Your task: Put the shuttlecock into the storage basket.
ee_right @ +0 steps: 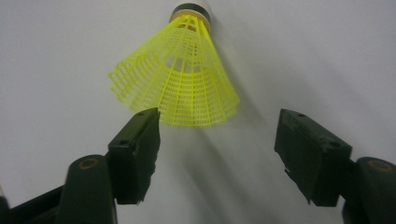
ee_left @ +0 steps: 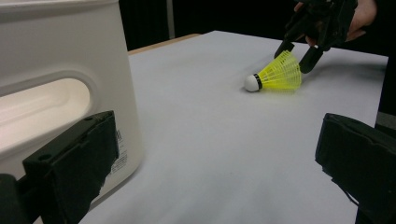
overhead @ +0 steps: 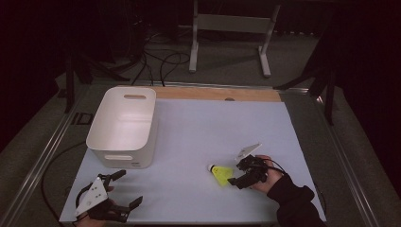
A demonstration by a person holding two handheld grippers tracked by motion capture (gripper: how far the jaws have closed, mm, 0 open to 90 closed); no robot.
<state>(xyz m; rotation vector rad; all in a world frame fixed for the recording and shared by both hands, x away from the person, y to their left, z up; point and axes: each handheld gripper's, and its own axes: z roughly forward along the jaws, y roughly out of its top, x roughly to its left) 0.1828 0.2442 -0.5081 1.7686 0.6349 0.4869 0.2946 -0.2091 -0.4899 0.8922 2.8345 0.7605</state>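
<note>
One yellow shuttlecock (overhead: 221, 174) lies on its side on the pale surface (overhead: 213, 132), its white cork pointing away from the right tool (overhead: 234, 176) and its flared skirt facing it, which offers that tool the wide, springy end to pinch. The right tool sits low at the skirt's rim with its jaws partly apart on either side; one jaw looks to be just at the skirt's edge, though whether it touches is hard to tell, and nothing is gripped yet. A single white bin (overhead: 124, 126) stands well apart at the far left, open side up, probably the place the shuttlecock is meant for. The left tool (overhead: 126, 188) rests near the bin's front wall, jaws wide and empty, out of the way. In all: one shuttlecock, one bin, two tools.
</note>
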